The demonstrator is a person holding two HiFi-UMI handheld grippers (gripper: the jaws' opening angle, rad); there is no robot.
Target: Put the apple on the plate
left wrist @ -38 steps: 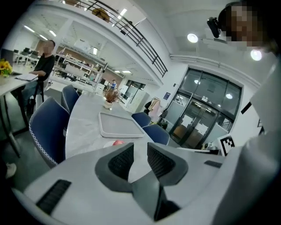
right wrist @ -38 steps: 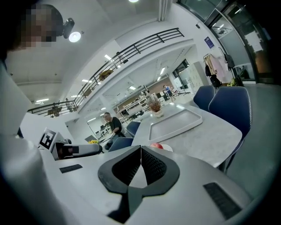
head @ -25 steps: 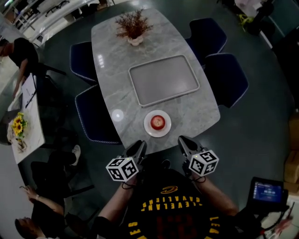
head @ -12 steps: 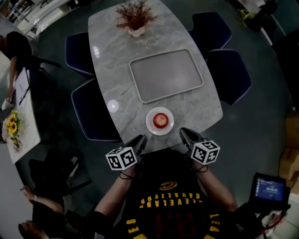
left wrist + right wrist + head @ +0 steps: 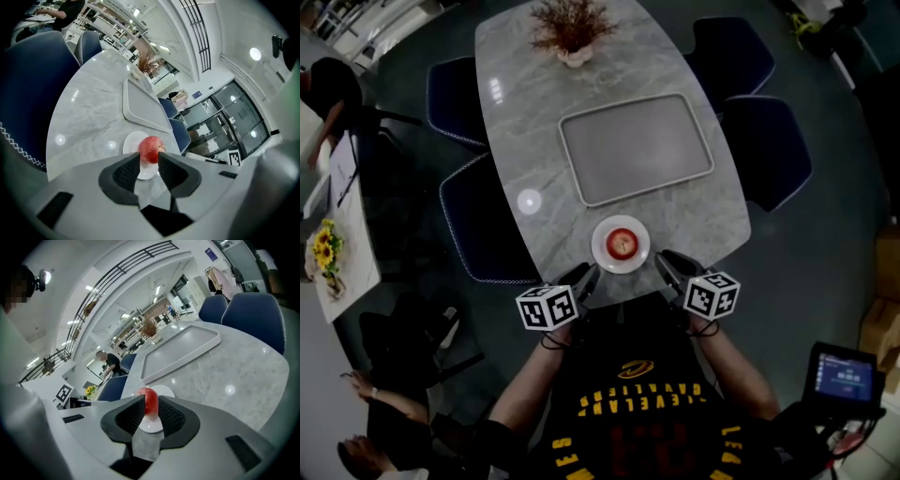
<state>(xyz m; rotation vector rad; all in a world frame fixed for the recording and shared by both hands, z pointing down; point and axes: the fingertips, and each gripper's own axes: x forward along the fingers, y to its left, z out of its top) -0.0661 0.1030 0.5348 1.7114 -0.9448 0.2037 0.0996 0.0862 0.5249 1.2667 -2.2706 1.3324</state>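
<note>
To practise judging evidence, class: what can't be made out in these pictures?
- Sides of the apple and most of the plate: right gripper view, behind the jaws of the right gripper.
- Top of the plant: head view, cut off by the upper edge.
- Print on the screen: head view, too small to read.

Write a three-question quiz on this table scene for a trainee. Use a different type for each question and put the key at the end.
1. Count: how many dark blue chairs stand around the pale marble table in the head view?
2. Multiple choice: the red round apple rests on
A) a chair seat
B) the small round white plate
C) the bare table top
3. True or false: the grey rectangular tray lies between the plate and the pot of dried brown twigs.

Key: 1. four; 2. B; 3. true
</note>
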